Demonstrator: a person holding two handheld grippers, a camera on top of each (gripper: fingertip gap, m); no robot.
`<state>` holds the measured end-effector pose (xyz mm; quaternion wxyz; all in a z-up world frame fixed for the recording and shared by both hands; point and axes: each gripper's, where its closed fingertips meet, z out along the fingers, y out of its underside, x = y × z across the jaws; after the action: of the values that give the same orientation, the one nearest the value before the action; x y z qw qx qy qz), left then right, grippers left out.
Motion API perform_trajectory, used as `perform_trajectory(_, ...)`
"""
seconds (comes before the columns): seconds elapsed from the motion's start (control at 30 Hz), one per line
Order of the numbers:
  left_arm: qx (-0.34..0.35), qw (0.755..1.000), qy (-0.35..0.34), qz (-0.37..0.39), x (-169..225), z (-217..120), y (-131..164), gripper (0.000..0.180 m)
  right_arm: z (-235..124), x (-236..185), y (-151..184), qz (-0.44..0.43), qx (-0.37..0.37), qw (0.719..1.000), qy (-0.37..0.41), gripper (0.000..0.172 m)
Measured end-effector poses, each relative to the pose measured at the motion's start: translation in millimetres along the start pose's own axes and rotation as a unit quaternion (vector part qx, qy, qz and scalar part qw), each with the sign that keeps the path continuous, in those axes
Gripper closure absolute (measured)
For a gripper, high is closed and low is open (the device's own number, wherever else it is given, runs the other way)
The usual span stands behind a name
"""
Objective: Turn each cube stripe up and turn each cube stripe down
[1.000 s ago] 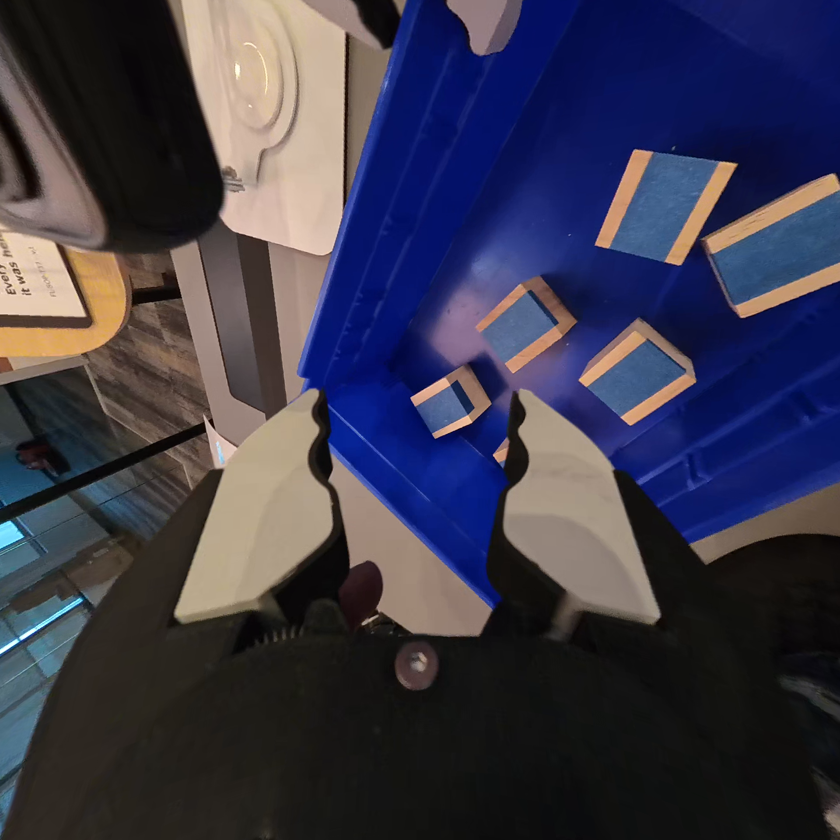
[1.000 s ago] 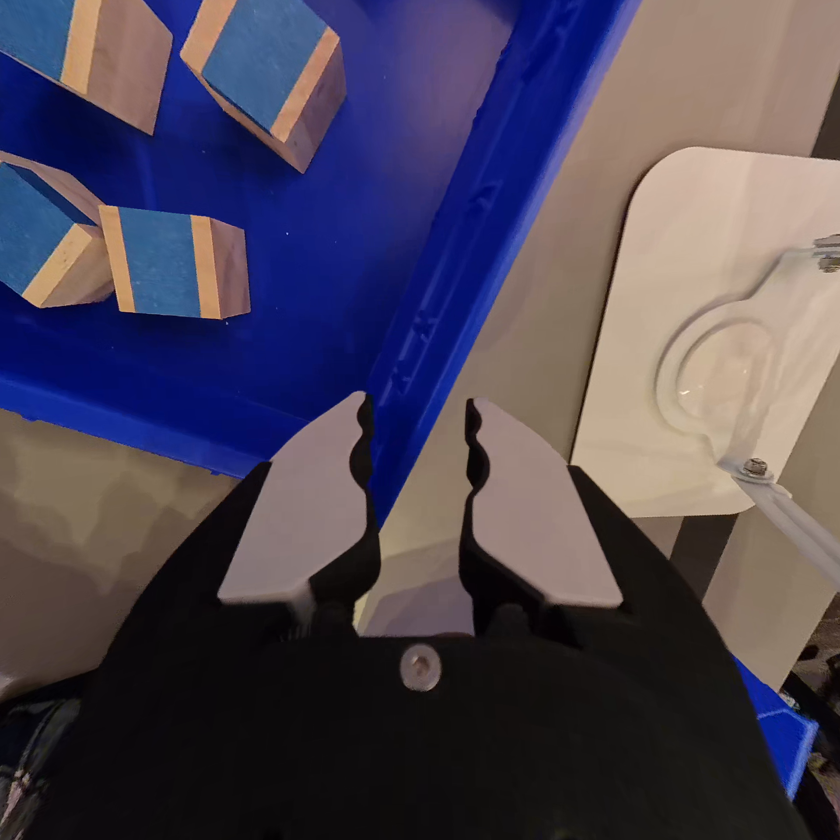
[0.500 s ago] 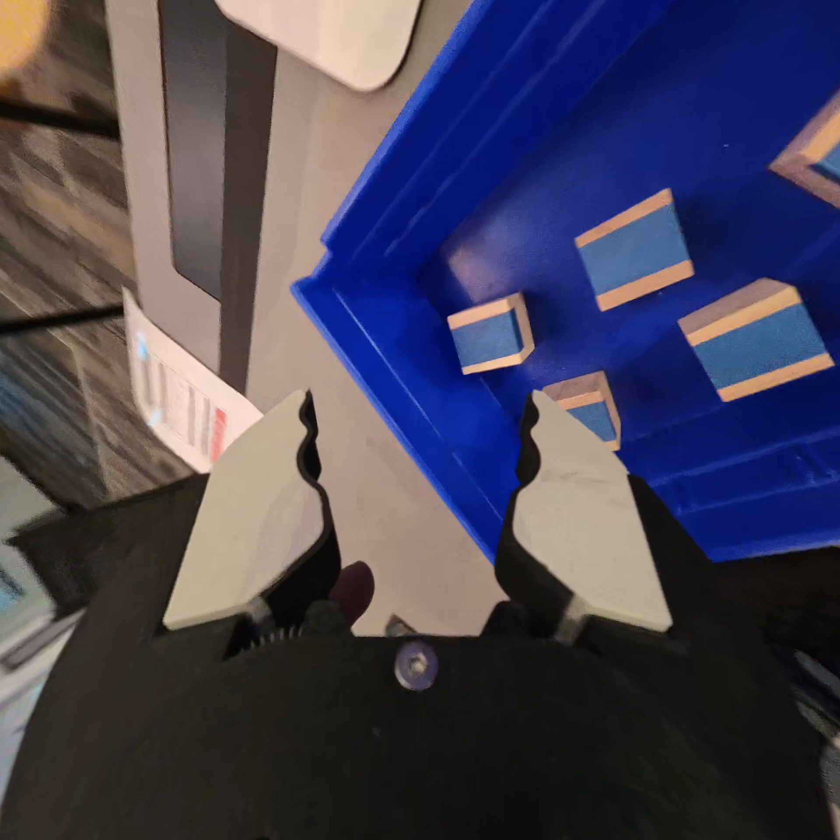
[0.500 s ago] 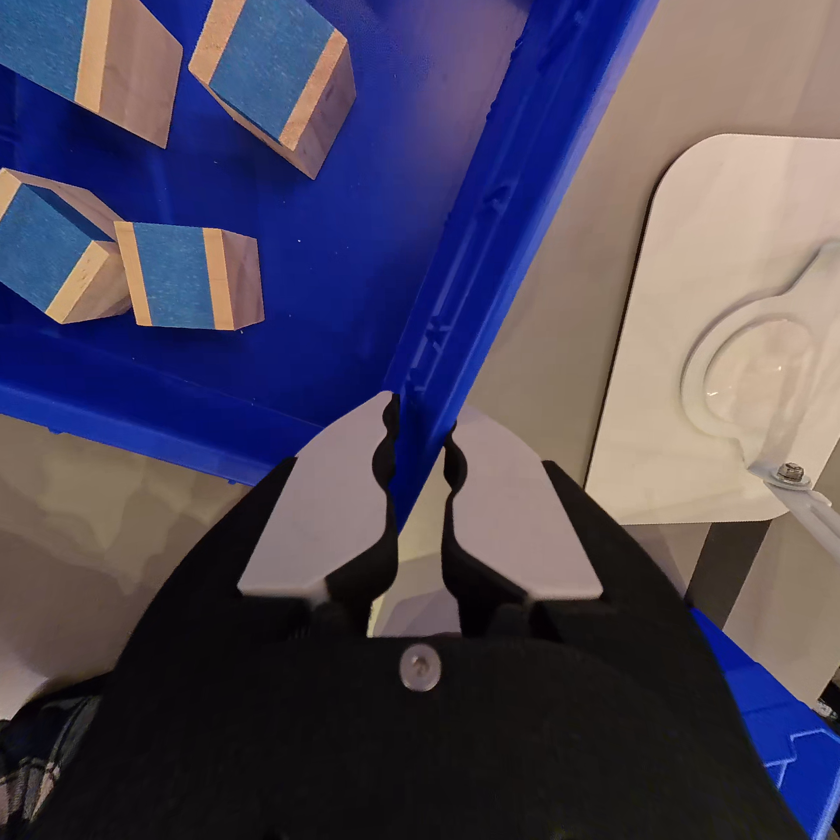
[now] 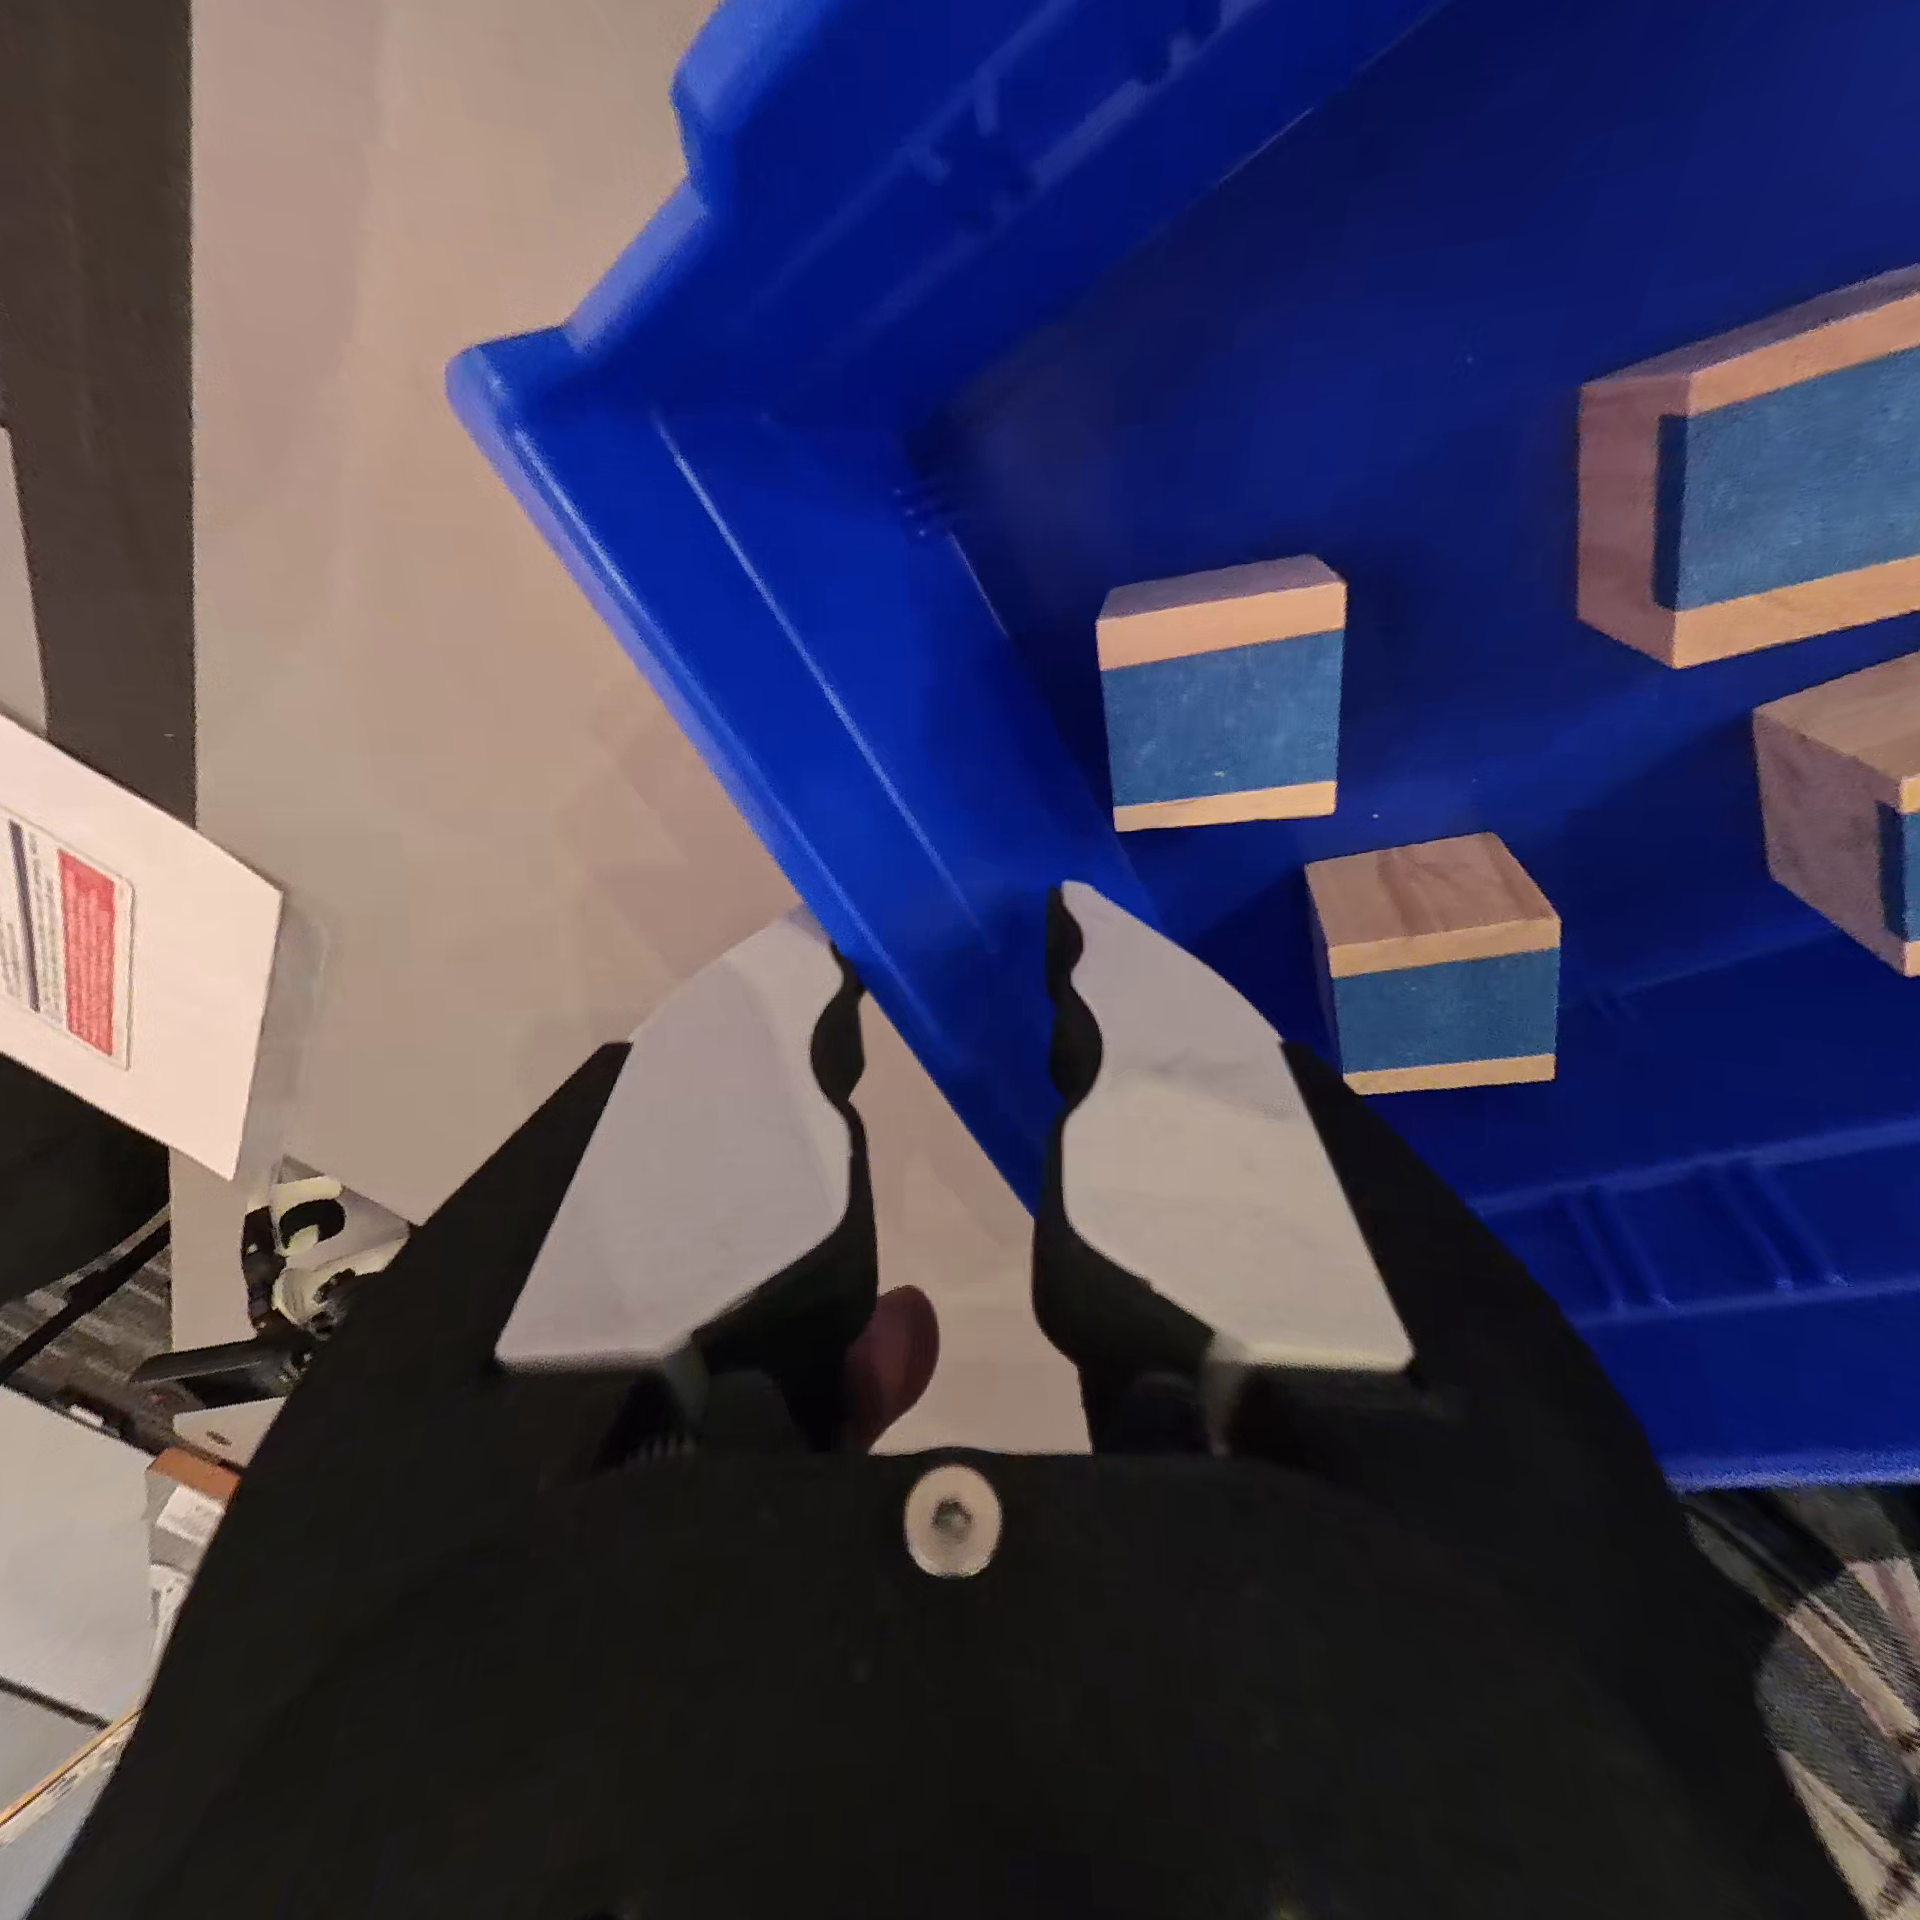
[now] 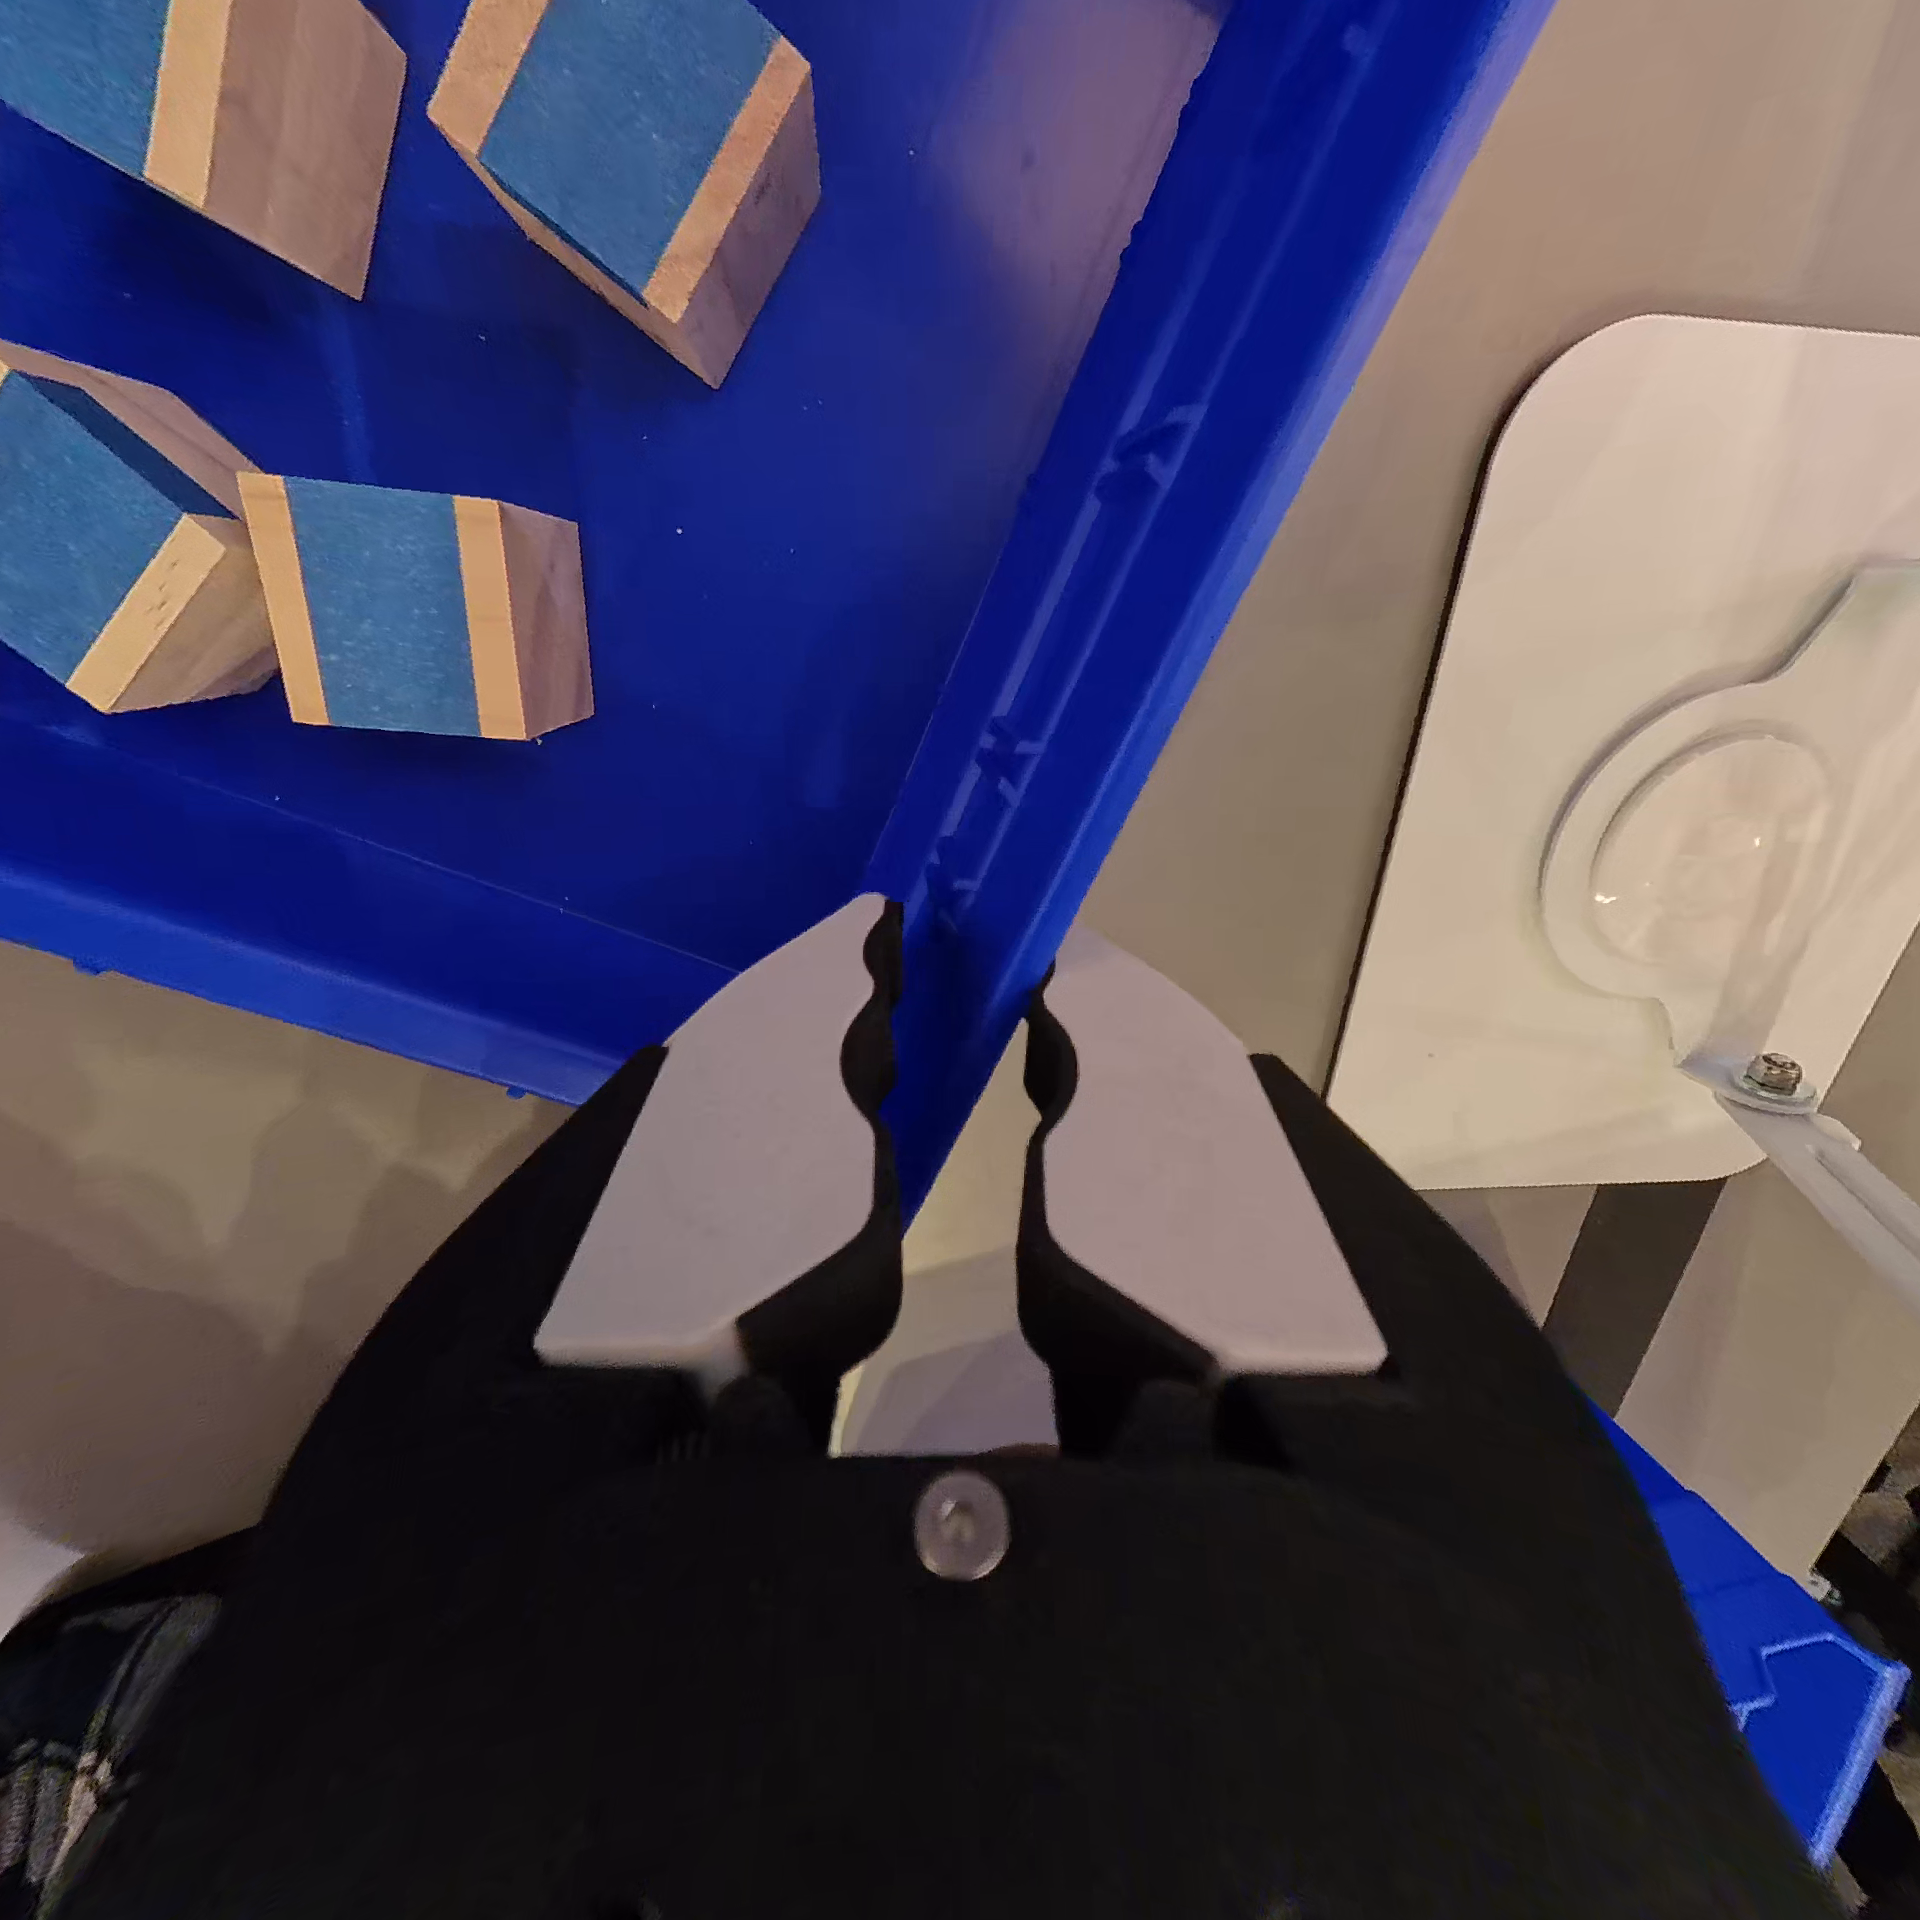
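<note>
In the left wrist view, the left gripper (image 5: 948, 940) straddled the rim of the blue bin (image 5: 790, 665), one finger outside the wall and one inside, both pads against it, so it was gripping the bin's edge. The cubes lay inside the bin toward one to three o'clock of the fingertips: the nearest cube (image 5: 1439, 961) just beside the inner finger at three o'clock, a second cube (image 5: 1224, 694) at one o'clock. A second earlier the fingers had stood wide apart with the bin corner between them; they had since narrowed onto the wall.

In the right wrist view, the right gripper (image 6: 966, 940) was clamped on the opposite bin wall (image 6: 1060, 748). The striped cubes (image 6: 416, 603) lay at ten to eleven o'clock, well apart from it. Its fingers had been wider earlier.
</note>
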<state>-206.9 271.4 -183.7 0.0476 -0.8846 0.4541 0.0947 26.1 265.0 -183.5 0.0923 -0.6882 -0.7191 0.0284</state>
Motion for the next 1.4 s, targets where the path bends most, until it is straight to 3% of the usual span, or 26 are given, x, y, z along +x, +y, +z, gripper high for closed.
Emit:
perform_trajectory(0.3,0.026,0.999,-0.027,-0.011,-21,3,-8,0.155,0,-6,-8,-0.017,0.011,1.0,0.0,0.136)
perform_trajectory(0.47,0.051,0.996,-0.069,-0.001,-43,7,-15,0.153,-16,-1,-25,-0.05,0.057,0.996,0.049,0.118)
perform_trajectory(0.6,0.066,0.993,-0.097,0.008,-53,8,-22,0.152,-33,-16,-41,-0.136,0.11,0.982,0.068,0.11)
perform_trajectory(0.7,0.077,0.991,-0.111,0.014,-58,8,-25,0.151,-27,-41,-38,-0.214,0.098,0.971,0.044,0.101)
perform_trajectory(0.9,0.085,0.989,-0.12,0.013,-62,9,-27,0.151,10,-79,-19,-0.298,0.023,0.954,-0.027,0.114)
perform_trajectory(1.17,0.098,0.987,-0.123,0.008,-68,10,-28,0.151,34,-84,-7,-0.313,-0.034,0.948,-0.041,0.146)
perform_trajectory(1.4,0.107,0.986,-0.129,-0.001,-73,9,-28,0.149,38,-85,-11,-0.321,-0.034,0.946,-0.036,0.147)
